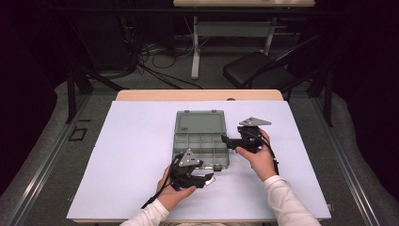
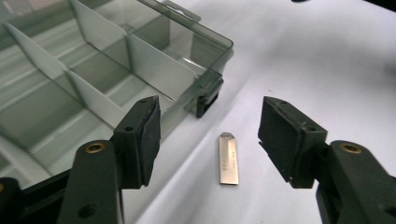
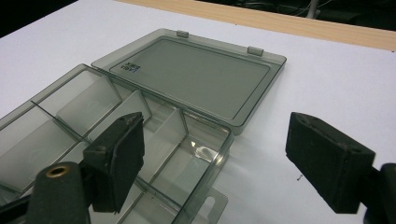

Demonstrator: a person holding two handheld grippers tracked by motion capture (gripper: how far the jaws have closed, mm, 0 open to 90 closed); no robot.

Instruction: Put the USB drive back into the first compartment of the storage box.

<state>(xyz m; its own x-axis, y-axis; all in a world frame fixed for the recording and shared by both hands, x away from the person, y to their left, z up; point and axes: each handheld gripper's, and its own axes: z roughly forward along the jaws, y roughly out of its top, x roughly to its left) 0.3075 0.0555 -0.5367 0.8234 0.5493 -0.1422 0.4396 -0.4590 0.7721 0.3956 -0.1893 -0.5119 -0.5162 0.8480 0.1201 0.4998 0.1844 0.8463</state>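
Organizer box [image 2: 93,79]: your left gripper view cut off its far and left compartments at frame edge; your left gripper [image 2: 210,140] jaw covered part of near wall. Engraving on USB stick [image 2: 229,158] beside box latch [image 2: 208,93] was too small to read. Label on box lid [image 3: 196,77] was blurred, unreadable. Your right gripper [image 3: 215,154] view cropped box's near compartments at bottom edge.

A white table cover [image 1: 141,155] — behind it, a black chair [image 1: 256,68].
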